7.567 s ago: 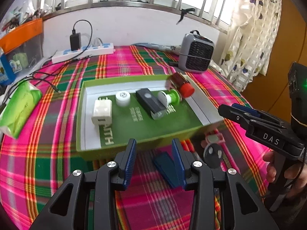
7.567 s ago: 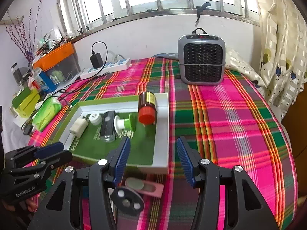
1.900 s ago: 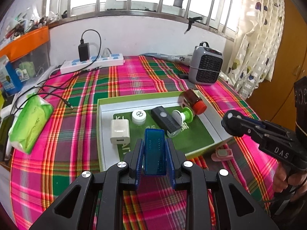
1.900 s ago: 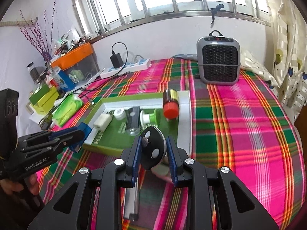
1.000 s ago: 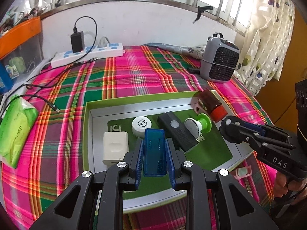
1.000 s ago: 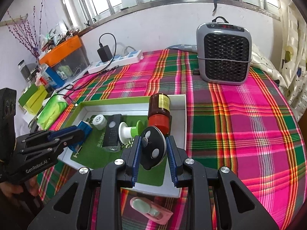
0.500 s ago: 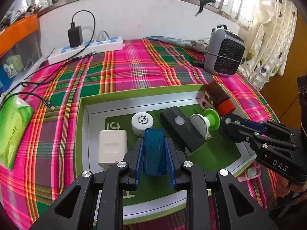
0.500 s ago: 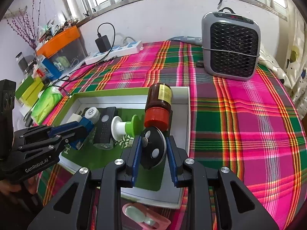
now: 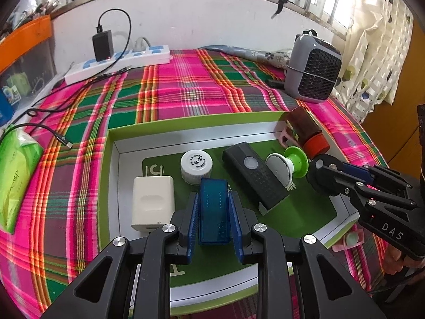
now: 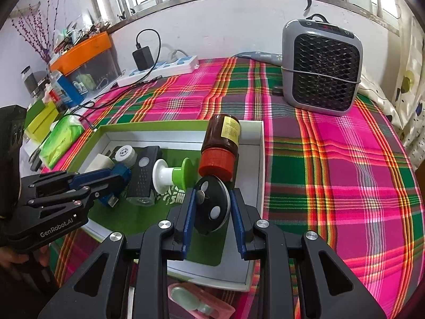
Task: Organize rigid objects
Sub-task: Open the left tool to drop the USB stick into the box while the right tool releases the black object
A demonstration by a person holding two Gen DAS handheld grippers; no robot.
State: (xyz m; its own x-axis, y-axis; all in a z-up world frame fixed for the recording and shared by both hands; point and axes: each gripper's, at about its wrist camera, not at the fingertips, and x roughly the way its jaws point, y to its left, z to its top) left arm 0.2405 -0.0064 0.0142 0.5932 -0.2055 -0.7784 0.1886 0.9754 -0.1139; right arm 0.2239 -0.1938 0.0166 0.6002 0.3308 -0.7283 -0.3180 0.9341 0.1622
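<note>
Left wrist view: taken from the near left, faced far and slightly right along the left gripper [image 9: 214, 214], close above the green tray [image 9: 106, 186].
Right wrist view: taken from the near right, faced far and slightly left along the right gripper [image 10: 211, 214], close over the tray's near right corner.
Shared: tray, plaid cloth [image 10: 332, 159], heater [image 9: 313, 77], power strip [image 10: 159, 69]; each gripper is seen from the other view.

Blue case [image 9: 214, 210] upright between pads, lower centre; black disc [image 10: 211, 209] on edge, centre, over the tray [image 9: 186, 134].
</note>
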